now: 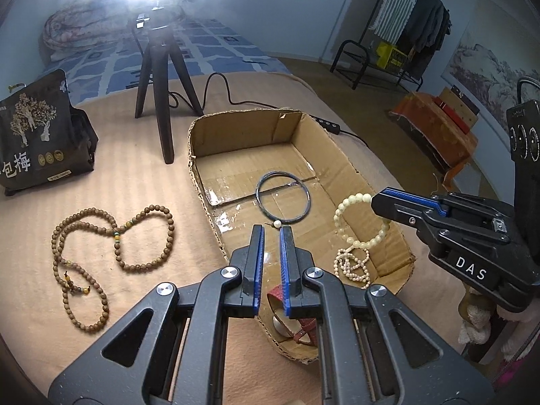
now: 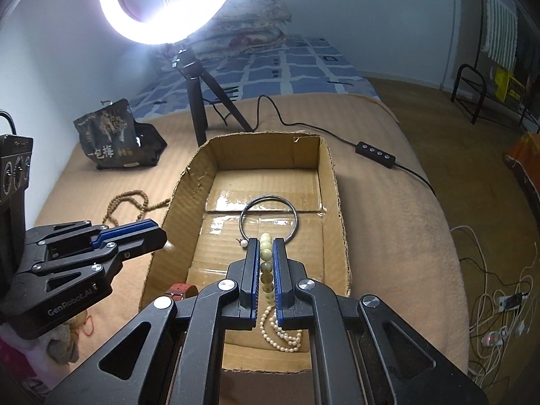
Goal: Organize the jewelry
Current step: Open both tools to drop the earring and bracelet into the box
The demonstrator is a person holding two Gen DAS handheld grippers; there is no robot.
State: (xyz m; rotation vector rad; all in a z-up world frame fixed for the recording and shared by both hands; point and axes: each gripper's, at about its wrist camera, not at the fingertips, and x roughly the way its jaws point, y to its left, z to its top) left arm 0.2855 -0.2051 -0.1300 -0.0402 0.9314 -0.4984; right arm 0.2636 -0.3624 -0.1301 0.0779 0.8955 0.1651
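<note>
1. Nearest the left wrist camera, the left gripper (image 1: 272,229) is seen with its jaws drawn narrow over the near part of the cardboard box (image 1: 202,141); a small pearl earring (image 1: 276,224) sits at its fingertips, and whether it is pinched cannot be told for certain.
2. Below that gripper, a red strap (image 1: 305,324) with a metal piece is seen lying at the near end of the box.
3. The right gripper (image 2: 266,241) is closed on a pale green bead bracelet (image 2: 266,263), whose beads are lined up between the blue pads; in the left wrist view the bracelet (image 1: 351,216) is seen hanging as a loop from the gripper tip above the box floor.
4. Beneath the bracelet, a string of small pearls (image 2: 283,332) is piled on the box floor near the front wall.
5. Further in, a dark metal bangle (image 1: 282,196) lies flat on the taped middle of the box.
6. Left of the box, a long necklace of brown wooden beads (image 1: 111,253) is spread on the tan blanket (image 1: 135,175) of the bed.
7. Beyond it, a black snack bag (image 1: 37,135) stands upright.
8. Behind the box, a black tripod (image 1: 162,77) carries a bright ring light (image 2: 168,3), and a cable with a remote (image 2: 374,153) trails away to the right.
</note>
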